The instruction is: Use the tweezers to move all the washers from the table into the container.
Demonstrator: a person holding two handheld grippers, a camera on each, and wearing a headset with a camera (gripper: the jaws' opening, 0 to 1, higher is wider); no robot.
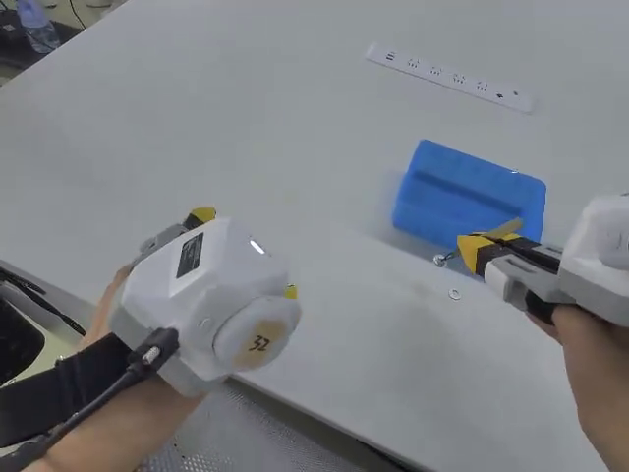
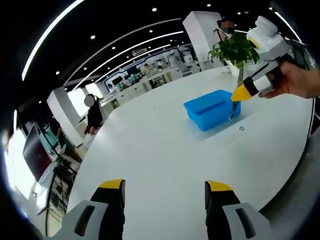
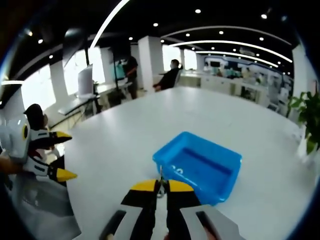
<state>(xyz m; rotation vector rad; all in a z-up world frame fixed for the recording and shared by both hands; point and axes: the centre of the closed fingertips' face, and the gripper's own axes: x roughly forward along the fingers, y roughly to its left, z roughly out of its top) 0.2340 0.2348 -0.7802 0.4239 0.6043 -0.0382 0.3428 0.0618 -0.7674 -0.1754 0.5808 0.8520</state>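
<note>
At the right of the white table (image 1: 246, 128), the right gripper (image 1: 482, 251) has its yellow-tipped jaws pinched together on slim metal tweezers (image 2: 233, 109). The tweezer tips point down just beside the near edge of the blue rectangular plastic container (image 1: 470, 192). One small silver ring washer (image 1: 454, 293) lies on the table slightly nearer. The left gripper (image 2: 165, 186), at the near left, holds its jaws wide apart and empty.

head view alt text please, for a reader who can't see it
The right tool, at the right edge, clamps tweezers whose tip is close to a blue container on a white table, with a washer lying nearby. The left tool is held low at the left, apart from them.
</note>
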